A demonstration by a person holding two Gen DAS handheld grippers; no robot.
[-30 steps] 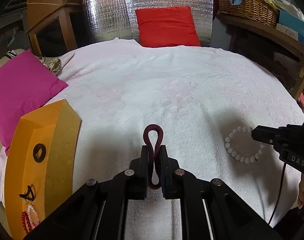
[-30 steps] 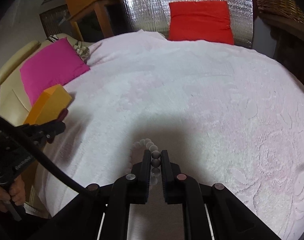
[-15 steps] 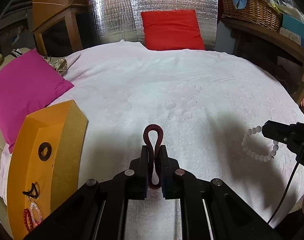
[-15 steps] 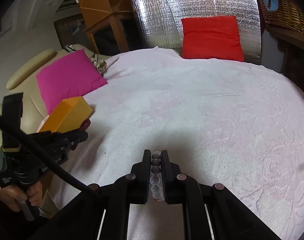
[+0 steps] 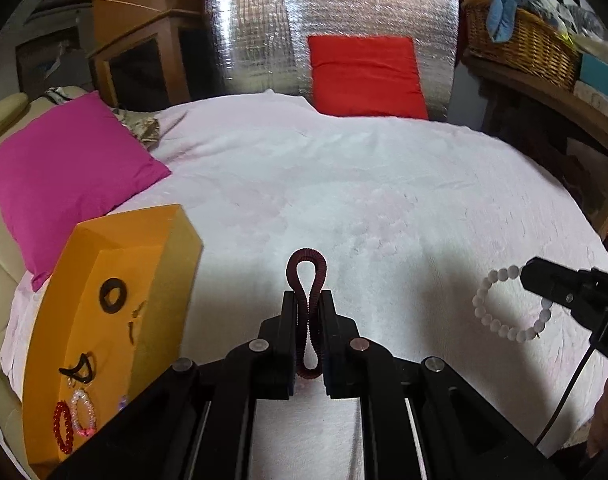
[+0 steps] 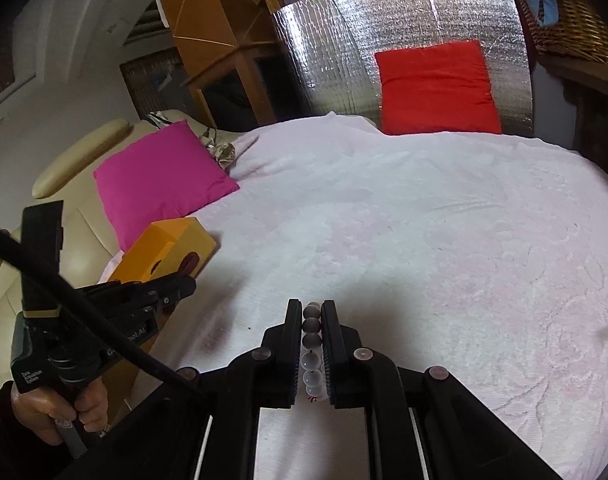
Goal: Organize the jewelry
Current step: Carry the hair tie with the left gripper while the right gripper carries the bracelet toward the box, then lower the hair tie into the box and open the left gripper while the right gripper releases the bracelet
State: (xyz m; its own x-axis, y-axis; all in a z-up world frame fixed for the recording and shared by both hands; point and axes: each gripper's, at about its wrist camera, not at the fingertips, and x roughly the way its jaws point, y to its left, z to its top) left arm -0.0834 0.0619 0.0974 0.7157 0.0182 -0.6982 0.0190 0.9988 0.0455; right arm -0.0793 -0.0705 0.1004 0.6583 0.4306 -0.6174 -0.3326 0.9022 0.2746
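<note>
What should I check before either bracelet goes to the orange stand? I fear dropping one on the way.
1. Left tool shut on the dark red bracelet: ok, pinched into a loop between the pads.
2. Right tool shut on the white bead bracelet: ok, beads sit between the pads.
3. White bead bracelet clear of the bedspread: ok, it hangs from the tool tip.
4. Orange stand within view: ok, at the bed's left edge.
5. Free spot on the stand: cannot tell; a red bead bracelet, a pink one and dark pieces already occupy its face.
</note>
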